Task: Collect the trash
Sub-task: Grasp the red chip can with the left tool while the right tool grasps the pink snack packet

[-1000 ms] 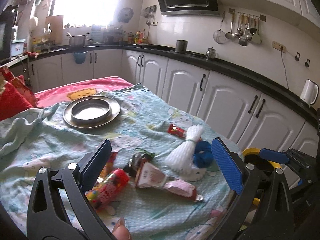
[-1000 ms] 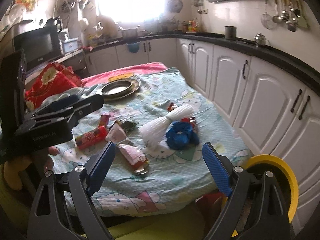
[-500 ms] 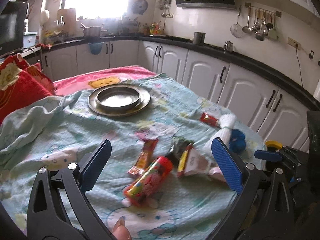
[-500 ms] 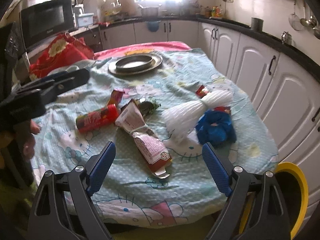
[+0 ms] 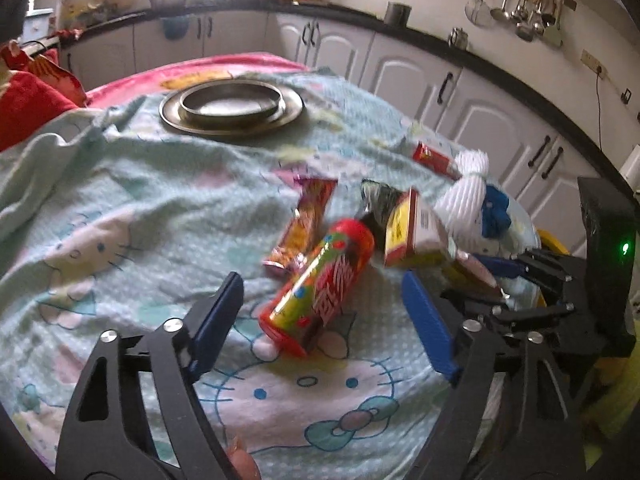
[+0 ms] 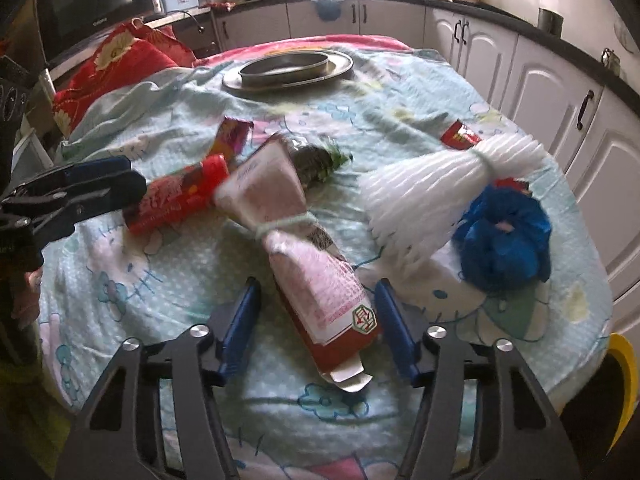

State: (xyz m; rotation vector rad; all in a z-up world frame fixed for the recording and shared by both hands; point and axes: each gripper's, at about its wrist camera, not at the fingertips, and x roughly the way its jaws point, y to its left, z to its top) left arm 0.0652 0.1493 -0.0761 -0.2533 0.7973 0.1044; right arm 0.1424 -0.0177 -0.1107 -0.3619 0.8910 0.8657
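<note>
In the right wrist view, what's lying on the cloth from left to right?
Red snack tube → crushed pink carton → white string bundle → blue bag.

Both hand-held grippers [image 5: 320,312] [image 6: 316,320] closing, angled down

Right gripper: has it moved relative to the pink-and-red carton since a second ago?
Yes. The right gripper has come forward and down, now straddling the pink-and-red carton; its jaws are closing, not yet pressing.
</note>
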